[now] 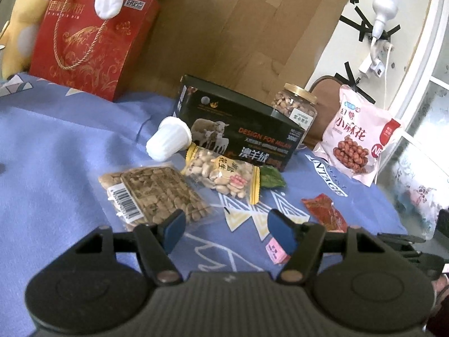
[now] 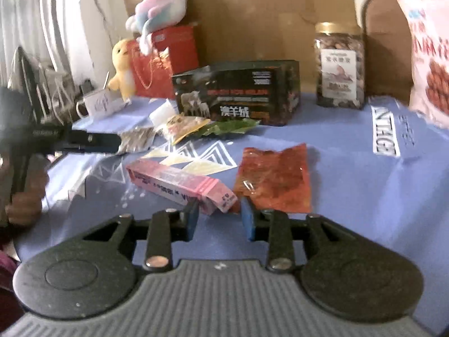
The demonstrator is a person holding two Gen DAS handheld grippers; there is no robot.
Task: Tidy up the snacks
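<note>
The right hand-held gripper (image 2: 219, 218) hovers with jaws apart at the pink packet (image 2: 179, 185); the left hand-held gripper (image 1: 226, 231) gapes empty near the seed packet (image 1: 157, 193). Snacks lie scattered across the table (image 1: 56, 146), the black box (image 1: 238, 129) apparently unfilled; sorting seems barely begun.

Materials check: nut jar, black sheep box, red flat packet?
Gold-lidded nut jar: clear, likely plastic, since the nuts show through; lid looks metallic. Black sheep-print box: printed cardboard, with crisp folded edges. Flat red packet: glossy translucent film, wrinkled, with highlights.
</note>
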